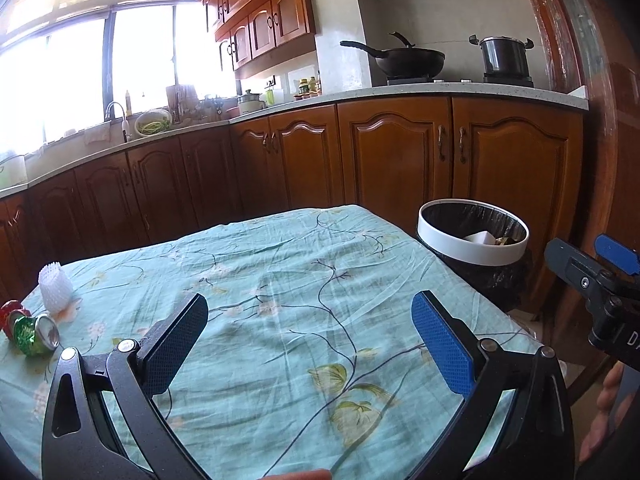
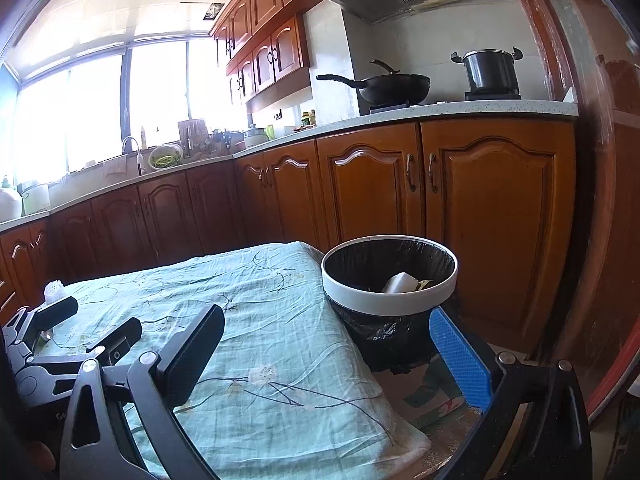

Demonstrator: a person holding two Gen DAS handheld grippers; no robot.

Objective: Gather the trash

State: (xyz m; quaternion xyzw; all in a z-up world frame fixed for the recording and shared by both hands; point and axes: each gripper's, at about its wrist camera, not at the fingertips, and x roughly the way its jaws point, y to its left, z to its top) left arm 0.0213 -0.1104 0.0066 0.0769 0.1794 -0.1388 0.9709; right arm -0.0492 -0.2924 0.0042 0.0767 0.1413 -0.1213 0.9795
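Trash lies on the tabletop (image 1: 280, 280) well to the left of the left hand-held gripper (image 1: 310, 344): a crushed green can (image 1: 36, 334), a red scrap (image 1: 10, 310) touching it and a white foam net (image 1: 56, 286) just beyond. Both hand-held grippers hover with jaws spread wide, empty. Ahead of the right hand-held gripper (image 2: 340, 360), the trash bin (image 2: 390, 300) stands beside the tabletop edge, holding white and yellowish scraps.

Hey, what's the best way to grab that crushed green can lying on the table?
The can lies on its side near the table's left edge, silver end facing the left claw. Probably best to come from above with that open claw and pinch across the dented green body, not the round ends. The foam net behind stays clear.
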